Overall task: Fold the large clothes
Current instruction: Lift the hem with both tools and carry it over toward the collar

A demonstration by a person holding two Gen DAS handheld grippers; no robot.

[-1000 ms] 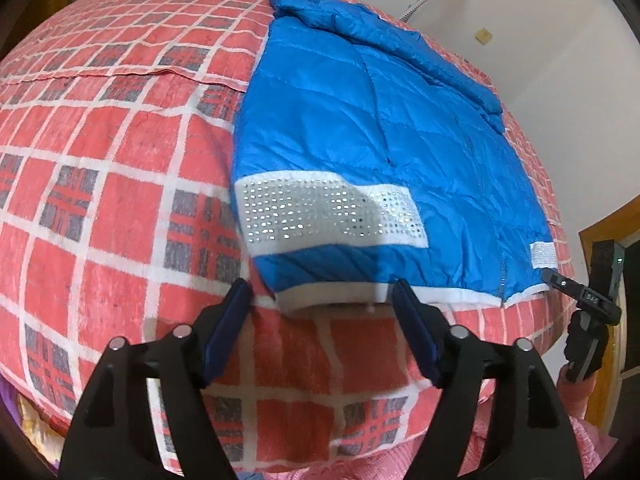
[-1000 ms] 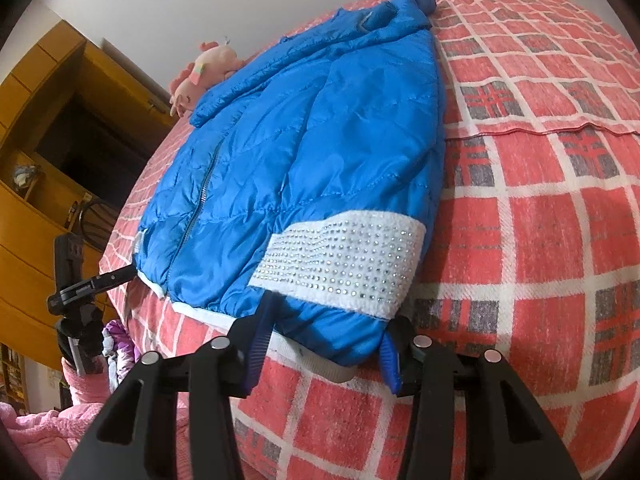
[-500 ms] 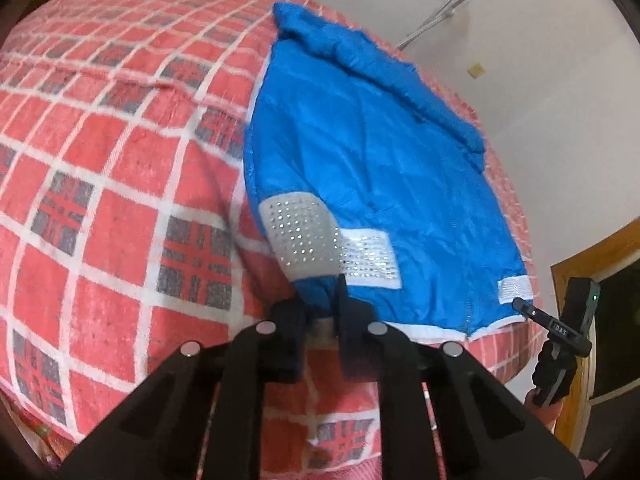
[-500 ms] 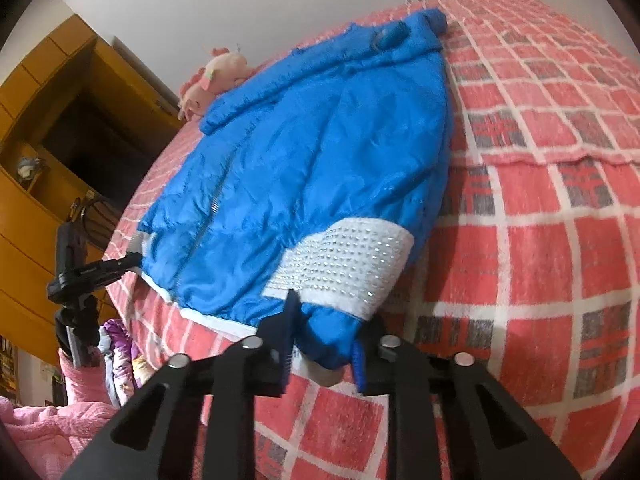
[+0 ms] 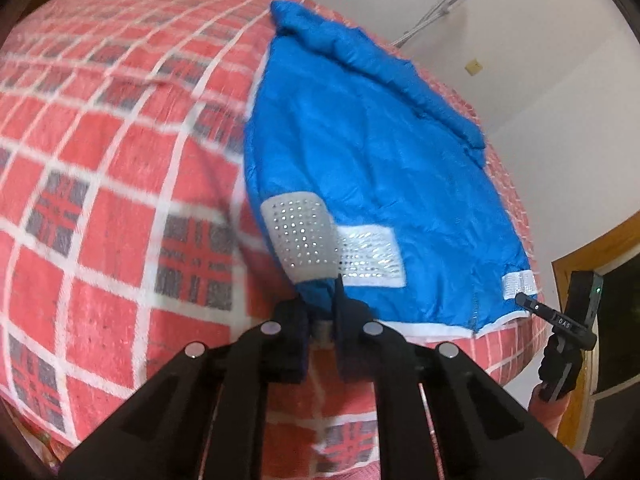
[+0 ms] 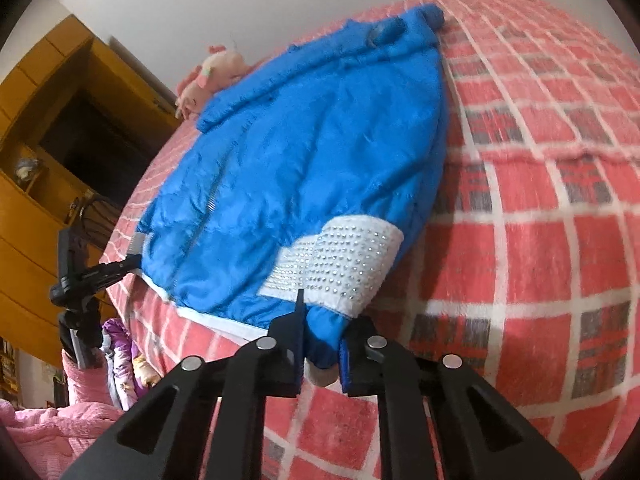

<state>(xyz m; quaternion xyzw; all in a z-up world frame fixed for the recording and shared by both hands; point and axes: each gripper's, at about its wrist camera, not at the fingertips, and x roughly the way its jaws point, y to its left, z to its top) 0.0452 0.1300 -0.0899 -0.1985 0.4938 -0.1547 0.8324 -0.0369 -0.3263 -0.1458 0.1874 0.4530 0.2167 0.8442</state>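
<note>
1. Blue quilted puffer jacket (image 5: 372, 184): it lies flat on the bed, collar at the far end and hem towards you, with white rhinestone-studded bands across its lower part.
2. Bed cover, a red blanket (image 5: 120, 208) checked in white and grey: it spreads under the jacket and well out to both sides.
3. Your left tool (image 5: 322, 320), black with two fingers: its jaws have just closed and now pinch the jacket's near corner below the studded band (image 5: 300, 240), with the fabric bunched between the pads.
4. Your right tool (image 6: 320, 350), black with blue pads: its jaws have just been closing too, and they clamp the opposite hem corner, where a fold of blue fabric and white trim bulges between them.
5. Pink plush toy (image 6: 212, 76): it sits at the far end of the bed, beyond the collar.
6. Yellow wooden cabinet (image 6: 36, 184): it stands beside the bed in the right wrist view.
7. Pink sleeve (image 6: 80, 376): it shows under the left tool's handle in the right wrist view.
</note>
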